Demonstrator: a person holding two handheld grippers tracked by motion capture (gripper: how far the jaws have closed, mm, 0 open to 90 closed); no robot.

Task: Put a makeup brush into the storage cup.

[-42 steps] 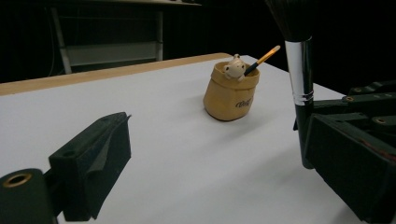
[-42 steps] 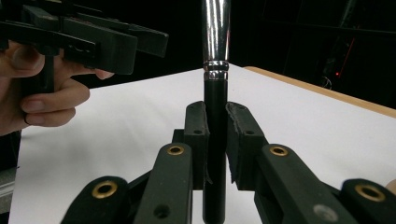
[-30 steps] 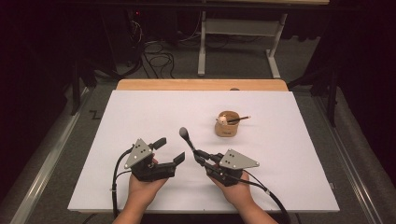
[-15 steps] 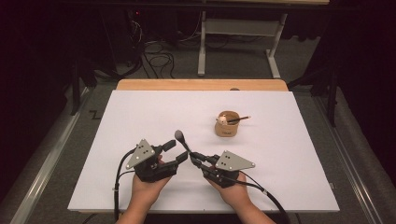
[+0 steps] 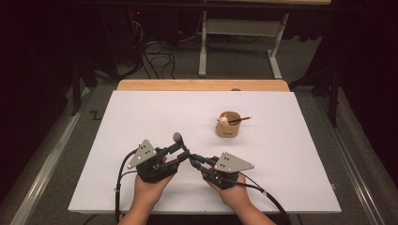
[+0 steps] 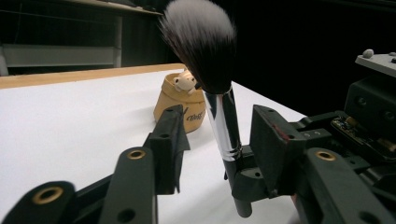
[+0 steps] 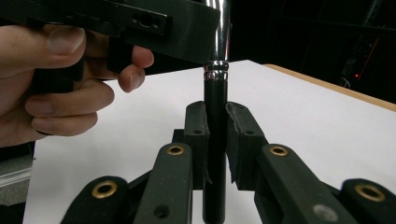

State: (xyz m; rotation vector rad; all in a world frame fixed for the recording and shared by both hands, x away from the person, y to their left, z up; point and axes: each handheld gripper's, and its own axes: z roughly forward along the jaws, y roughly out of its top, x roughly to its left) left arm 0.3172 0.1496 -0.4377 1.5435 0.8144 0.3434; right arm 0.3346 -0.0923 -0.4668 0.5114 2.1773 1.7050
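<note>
1. Left tongs (image 5: pixel 180 152): your left hand (image 5: pixel 148 185) holds them low over the white desk (image 5: pixel 141 117), aimed inward at the brush. In the left gripper view the jaws have just been closing, with the silver ferrule between them. A gap shows at the left pad, and I can't tell whether the right pad touches the metal. Likely a second grip set higher up, ready for a handover.
2. Black-handled makeup brush with chrome ferrule and dark, white-tipped bristles (image 6: pixel 205 46): it stands near upright between the two tongs, bristles up, off the desk near the front edge. Upright keeps the bristles clear of the surface and exposes the ferrule.
3. Right tongs (image 7: pixel 215 140): pinching the black handle just below the ferrule, pads pressed on both sides. This grip carries the brush.
4. Small tan round holder with a pale animal figure on its rim (image 5: pixel 228 125): well apart, behind and right, a pencil-like stick leaning in it. Probably where the brush goes.
</note>
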